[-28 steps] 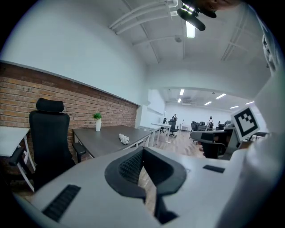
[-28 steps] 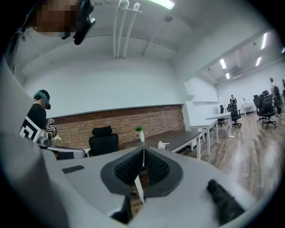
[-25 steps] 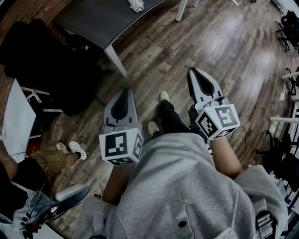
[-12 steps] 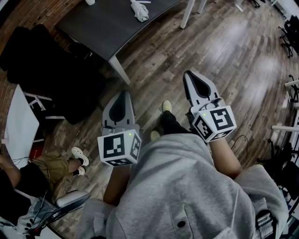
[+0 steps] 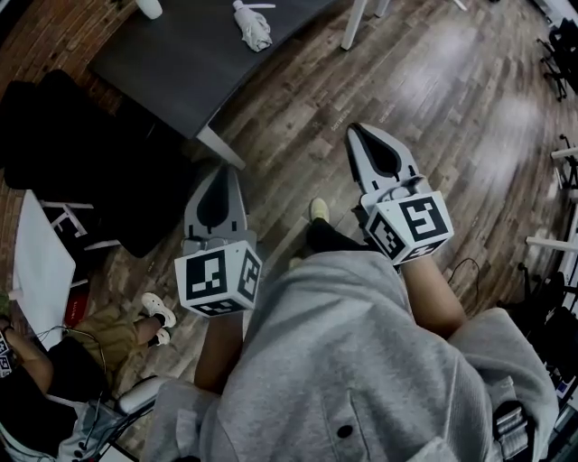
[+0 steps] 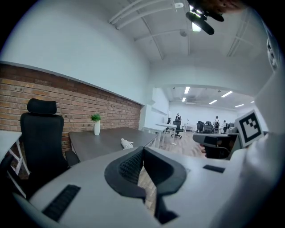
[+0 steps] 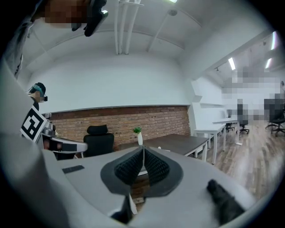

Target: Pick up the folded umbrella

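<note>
A dark table point(image 5: 172, 56) bears a white folded umbrella point(image 5: 254, 27) and a vase point(image 5: 150, 7).

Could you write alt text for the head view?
From above, a person holds a grey left gripper and right gripper, both shut, over a wooden floor, pointing toward a dark grey table bearing a small white folded umbrella.

stepped closer to the dark table point(image 5: 181, 54). brought the left gripper point(image 5: 225, 171) up beside the table's near leg point(image 5: 219, 144), and carried the right gripper point(image 5: 354, 131) further up the wooden floor point(image 5: 452, 81). took in more of the tabletop at the head view's upper edge, with the folded umbrella point(image 5: 252, 26) now wholly in sight and a white vase point(image 5: 149, 7) newly showing near the far edge.
</note>
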The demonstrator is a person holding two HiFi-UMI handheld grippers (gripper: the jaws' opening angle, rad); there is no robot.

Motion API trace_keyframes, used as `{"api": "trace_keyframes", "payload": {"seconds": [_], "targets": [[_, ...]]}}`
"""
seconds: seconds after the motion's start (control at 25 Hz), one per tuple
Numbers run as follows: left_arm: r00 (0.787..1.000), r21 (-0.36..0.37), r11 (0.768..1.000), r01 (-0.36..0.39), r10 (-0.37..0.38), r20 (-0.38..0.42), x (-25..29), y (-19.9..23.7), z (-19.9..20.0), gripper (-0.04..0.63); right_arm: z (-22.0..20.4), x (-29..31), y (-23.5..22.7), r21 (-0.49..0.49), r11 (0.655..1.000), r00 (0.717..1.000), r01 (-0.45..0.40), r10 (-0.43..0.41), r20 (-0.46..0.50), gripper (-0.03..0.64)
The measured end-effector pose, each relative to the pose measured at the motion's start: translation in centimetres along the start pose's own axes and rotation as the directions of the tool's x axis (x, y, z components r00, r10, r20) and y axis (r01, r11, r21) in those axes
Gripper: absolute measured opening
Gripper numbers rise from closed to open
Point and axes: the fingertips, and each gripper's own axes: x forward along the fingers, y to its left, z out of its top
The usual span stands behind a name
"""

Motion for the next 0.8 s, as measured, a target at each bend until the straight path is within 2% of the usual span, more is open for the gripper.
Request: {"api": "trace_keyframes", "payload": {"seconds": [0.44, 0.68, 0.8], "targets": [[0.999, 0.023, 0.999, -0.023, 0.023, -0.032, 6.9, -0.3, 1.4, 0.015, 1.1, 4.4, -7.0, 0.015, 1.000, 1.000, 0.004, -0.004, -0.029, 0.025], [0.999, 0.030, 0.999, -0.027, 0.028, -0.044, 9.8, -1.1, 2.1, 0.015, 1.2, 5.5, -10.5, -0.166, 0.983, 0.994, -0.081, 0.068, -0.084, 0.024], [0.998, 0.035, 0.999, -0.035, 0.037, -0.049, 11.0, -1.3, 2.4, 0.015, 1.3, 5.9, -12.1, -0.182, 0.979, 0.992, -0.096, 0.078, -0.099, 0.025]]}}
